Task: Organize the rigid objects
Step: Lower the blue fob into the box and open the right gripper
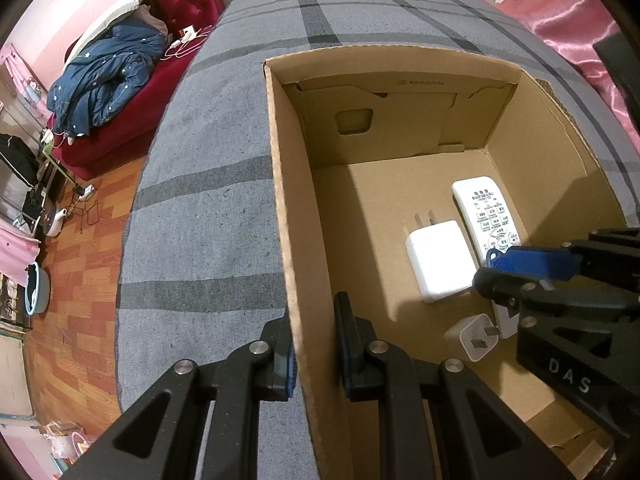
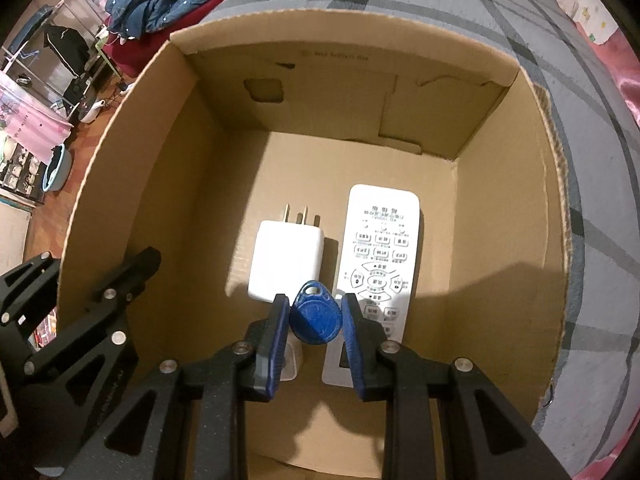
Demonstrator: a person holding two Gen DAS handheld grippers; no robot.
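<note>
Grey plaid bedding [image 1: 208, 208] carries a cardboard box [image 1: 280, 184], its wall apparently clamped by the left hand-held gripper [image 1: 316, 356]; a blue key fob [image 2: 316, 316] is pinched by the right hand-held gripper [image 2: 316, 340].

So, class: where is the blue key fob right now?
The blue key fob is pinched in the right gripper, hanging inside the cardboard box above the white charger and remote control.

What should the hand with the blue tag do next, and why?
Probably lower a little more, then let go. The right gripper is shut on the blue key tag, inside the cardboard box, above the floor between the white charger and the remote. The left gripper pinches the box wall.
</note>
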